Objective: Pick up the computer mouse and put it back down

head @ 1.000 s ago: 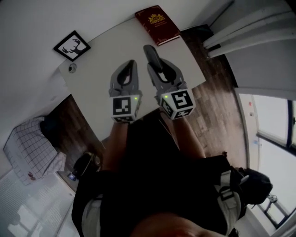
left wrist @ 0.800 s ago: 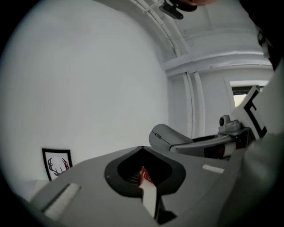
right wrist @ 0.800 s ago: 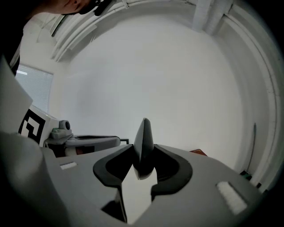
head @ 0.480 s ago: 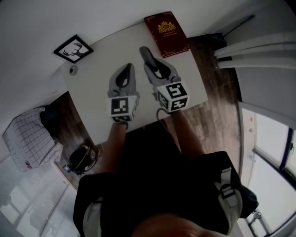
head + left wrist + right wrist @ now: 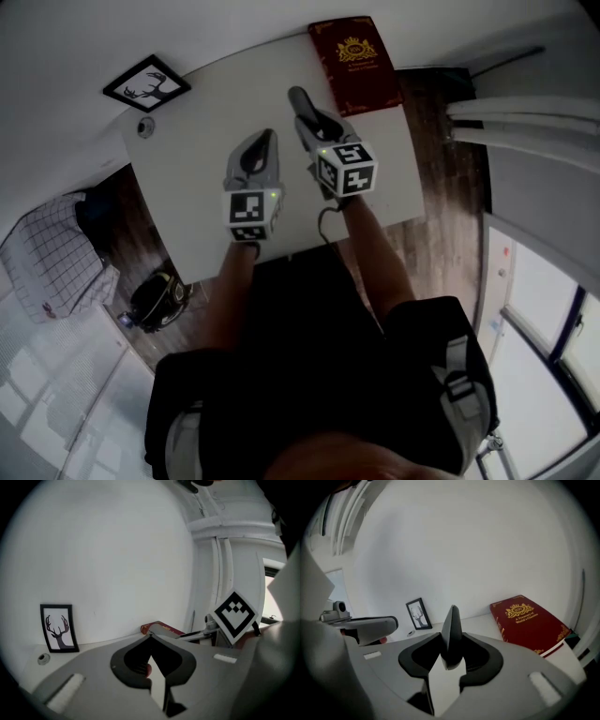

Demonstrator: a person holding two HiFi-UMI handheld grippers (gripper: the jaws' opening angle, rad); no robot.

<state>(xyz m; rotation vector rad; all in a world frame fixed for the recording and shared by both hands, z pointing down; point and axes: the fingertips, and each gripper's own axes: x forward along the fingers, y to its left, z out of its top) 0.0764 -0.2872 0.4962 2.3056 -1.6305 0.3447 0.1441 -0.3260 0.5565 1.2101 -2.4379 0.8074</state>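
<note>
Right tongs clamped on dark computer mouse standing on edge, over white table, left tongs pressed together and empty at its nine o'clock, red book at one o'clock.

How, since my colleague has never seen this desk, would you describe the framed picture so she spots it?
Start at the white table against the wall. At its far left corner, opposite the red book, a small picture stands upright at the wall. It alone has a black frame around a black antlered deer head on white.

White table, red book, framed deer picture
</note>
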